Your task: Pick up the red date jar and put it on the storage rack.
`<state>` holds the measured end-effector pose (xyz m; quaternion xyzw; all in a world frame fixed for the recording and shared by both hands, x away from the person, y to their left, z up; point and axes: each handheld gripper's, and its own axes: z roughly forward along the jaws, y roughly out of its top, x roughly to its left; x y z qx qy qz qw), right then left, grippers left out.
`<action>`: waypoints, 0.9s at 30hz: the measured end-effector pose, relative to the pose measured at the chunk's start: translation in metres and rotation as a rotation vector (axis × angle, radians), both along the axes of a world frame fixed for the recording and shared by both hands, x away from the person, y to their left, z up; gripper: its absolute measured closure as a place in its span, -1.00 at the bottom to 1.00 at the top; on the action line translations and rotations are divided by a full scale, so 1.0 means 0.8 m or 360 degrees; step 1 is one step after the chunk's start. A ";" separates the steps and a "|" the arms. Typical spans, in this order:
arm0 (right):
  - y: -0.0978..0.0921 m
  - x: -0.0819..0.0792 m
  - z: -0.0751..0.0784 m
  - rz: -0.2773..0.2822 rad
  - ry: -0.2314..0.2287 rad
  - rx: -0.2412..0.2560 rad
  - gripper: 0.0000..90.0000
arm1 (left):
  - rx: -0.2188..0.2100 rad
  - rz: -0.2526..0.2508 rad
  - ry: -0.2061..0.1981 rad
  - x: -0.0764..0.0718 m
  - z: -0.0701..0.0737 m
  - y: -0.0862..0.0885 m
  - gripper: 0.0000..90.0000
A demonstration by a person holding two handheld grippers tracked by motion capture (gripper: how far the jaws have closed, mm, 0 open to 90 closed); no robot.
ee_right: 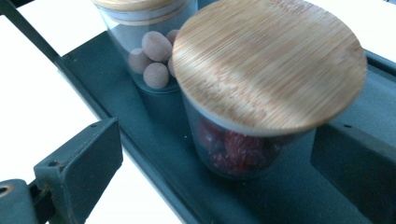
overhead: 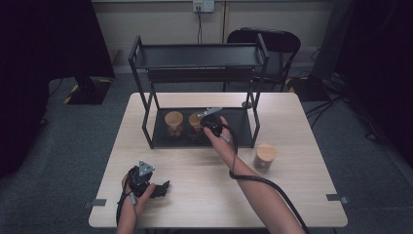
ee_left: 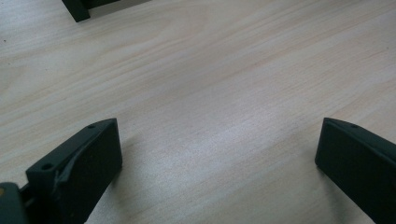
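Pale wood-grain laminate covers the bench, which stands on grey carpet in a dim room, with dark curtains at 9 and 3 o'clock, a cream wall with a socket at 12 o'clock and a black chair behind the bench. A black two-tier metal rack occupies the bench's far half. On its lower tray, two glass jars with bamboo lids stand just beside each other: the jar of brown balls and, at its 3 o'clock in the high view, the jar of red fruit. The right gripper reaches into the rack at this second jar; in the right gripper view its jaws are spread apart, one either side of the jar, and contact cannot be confirmed. A third lidded jar stands alone on the bench at 4 o'clock from the rack, apart from it. The left gripper rests at the bench's near-left, around 7 o'clock from the rack; in the left gripper view its jaws stand wide and released over bare wood, grasping nothing. A cable trails from the right gripper along the forearm.
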<state>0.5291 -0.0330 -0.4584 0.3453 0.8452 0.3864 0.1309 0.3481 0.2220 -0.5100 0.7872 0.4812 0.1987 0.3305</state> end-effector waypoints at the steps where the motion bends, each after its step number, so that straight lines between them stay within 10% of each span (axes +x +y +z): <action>1: 0.000 -0.001 0.001 0.0001 -0.0002 -0.0001 -0.96 | 0.0000 0.0000 0.0000 0.000 0.000 0.000 -1.00; 27: -0.011 -0.057 0.002 0.0140 -0.0016 -0.0011 -0.95 | 0.0000 0.0000 0.0001 0.000 0.000 0.000 -1.00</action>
